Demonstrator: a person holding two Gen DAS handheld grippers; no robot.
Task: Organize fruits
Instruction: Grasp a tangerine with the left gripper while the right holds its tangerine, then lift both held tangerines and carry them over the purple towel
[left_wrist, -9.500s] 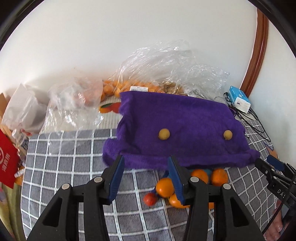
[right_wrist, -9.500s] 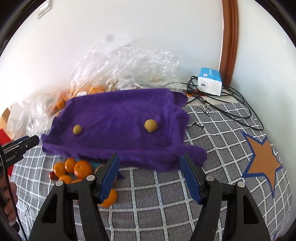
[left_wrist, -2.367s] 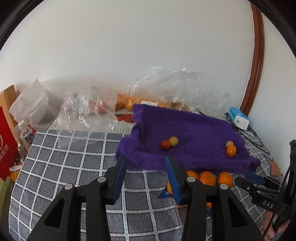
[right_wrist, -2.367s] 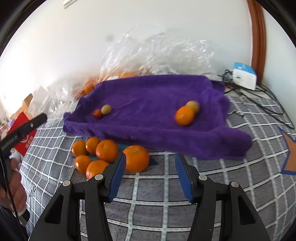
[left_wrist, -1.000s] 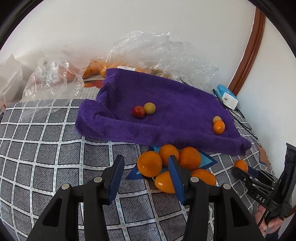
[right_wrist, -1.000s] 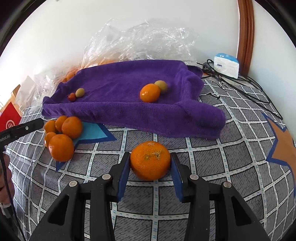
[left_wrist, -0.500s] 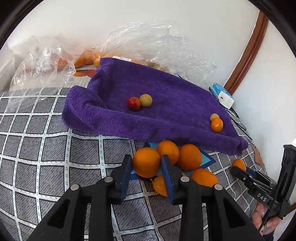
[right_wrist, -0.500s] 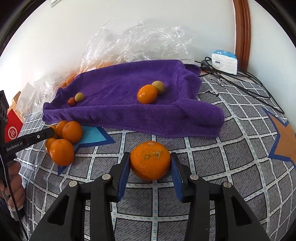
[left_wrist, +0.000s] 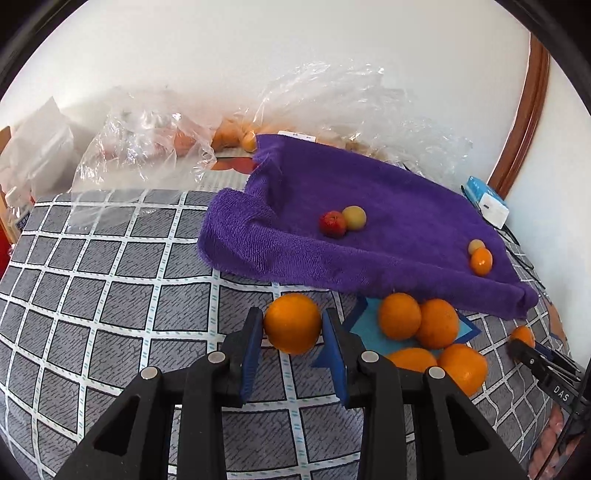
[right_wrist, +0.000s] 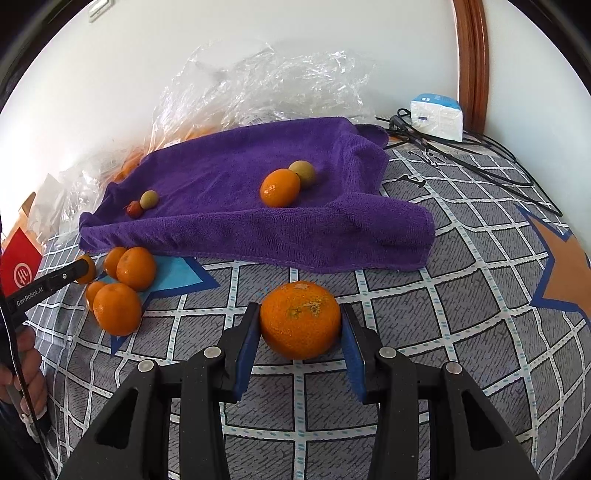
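Observation:
My left gripper (left_wrist: 293, 345) is shut on an orange (left_wrist: 292, 323) and holds it just above the checked cloth. My right gripper (right_wrist: 300, 339) is shut on a larger orange (right_wrist: 300, 319) in front of the purple towel (right_wrist: 229, 177). On the towel lie a small red fruit (left_wrist: 332, 223) beside a yellow-green one (left_wrist: 354, 218), and a small orange (right_wrist: 280, 187) beside another yellow-green fruit (right_wrist: 303, 171). Several loose oranges (left_wrist: 421, 325) sit in a pile on the blue star below the towel's front edge; they also show in the right wrist view (right_wrist: 125, 284).
Crumpled clear plastic bags (left_wrist: 147, 144) holding more fruit lie along the white wall behind the towel. A white and blue box (right_wrist: 437, 114) and black cables (right_wrist: 461, 155) are at the back right. A red package (right_wrist: 20, 264) is at the left edge.
My left gripper has closed on an orange from the pile and pulled it left, away from the others. My right gripper still holds its orange, hardly moved.

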